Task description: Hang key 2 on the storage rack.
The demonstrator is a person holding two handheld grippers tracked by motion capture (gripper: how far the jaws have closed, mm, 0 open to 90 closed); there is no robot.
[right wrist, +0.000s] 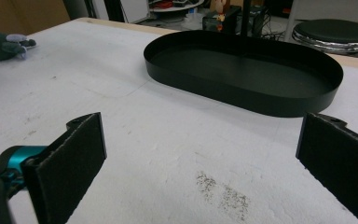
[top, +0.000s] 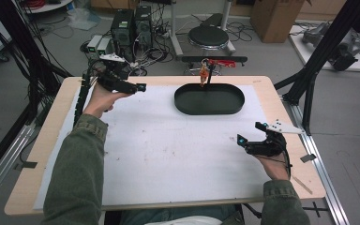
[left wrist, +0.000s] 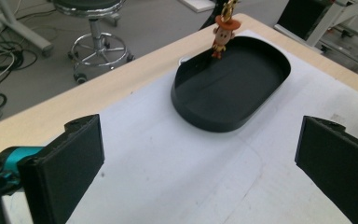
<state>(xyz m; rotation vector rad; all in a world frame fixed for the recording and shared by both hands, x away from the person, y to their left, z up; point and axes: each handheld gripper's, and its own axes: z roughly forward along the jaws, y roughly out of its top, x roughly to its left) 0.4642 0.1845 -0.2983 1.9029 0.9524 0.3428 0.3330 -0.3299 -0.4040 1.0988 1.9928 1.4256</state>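
Note:
A black oval tray [top: 209,110] lies empty at the far middle of the white sheet [top: 168,154]. Behind it a small orange-hatted figure [top: 203,71] hangs from a thin black stand. My left gripper [top: 133,77] is held up over the sheet's far left corner, jaws wide open and empty. In the left gripper view the left gripper [left wrist: 200,158] faces the tray [left wrist: 214,125] and the figure [left wrist: 223,35]. My right gripper [top: 249,132] hovers open over the sheet's right side. Its own view has the right gripper [right wrist: 200,163] pointing at the tray [right wrist: 261,105], nothing between the jaws.
The wooden table [top: 51,126] edges the sheet on all sides. A round stool [top: 208,36], computer cases [top: 131,26] and cables stand on the floor behind. A black frame post [top: 318,61] slants at the right. A dark green and grey shape [right wrist: 2,46] lies far left.

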